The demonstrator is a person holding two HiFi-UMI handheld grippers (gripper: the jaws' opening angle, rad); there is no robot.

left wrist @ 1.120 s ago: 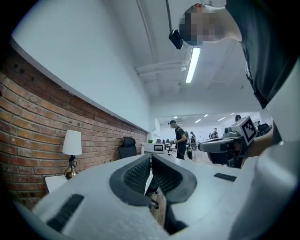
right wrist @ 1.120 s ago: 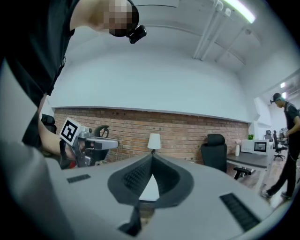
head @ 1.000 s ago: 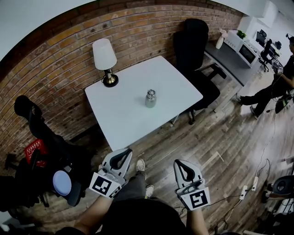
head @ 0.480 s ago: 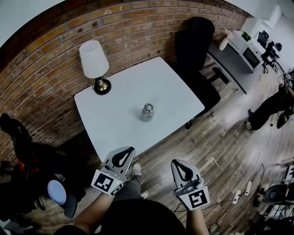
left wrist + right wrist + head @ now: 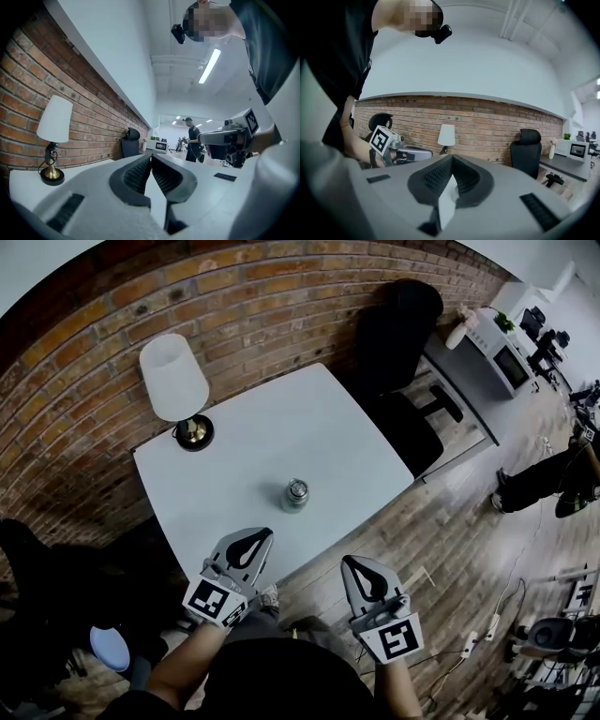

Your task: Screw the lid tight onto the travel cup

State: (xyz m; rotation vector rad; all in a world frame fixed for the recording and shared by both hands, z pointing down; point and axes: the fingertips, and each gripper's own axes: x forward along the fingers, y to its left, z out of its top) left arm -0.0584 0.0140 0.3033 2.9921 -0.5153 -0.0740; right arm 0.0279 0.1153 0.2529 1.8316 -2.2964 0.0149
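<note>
Low in the frame, the left gripper (image 5: 255, 534) and right gripper (image 5: 353, 562) stay clenched and empty. The travel cup (image 5: 295, 494), mid-frame on the white table (image 5: 328, 423), has drawn nearer, so the approach continues and tightening hasn't begun.

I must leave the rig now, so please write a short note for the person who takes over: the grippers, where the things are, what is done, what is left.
Left gripper: shut, empty, at the near edge of the table.
Right gripper: shut, empty, over the floor short of the table.
Travel cup: upright on the white table, untouched. The lid seems to sit on top; how tight it is cannot be told.
Done: nothing visible.
Left: reach the cup, hold it, screw the lid tight.
</note>
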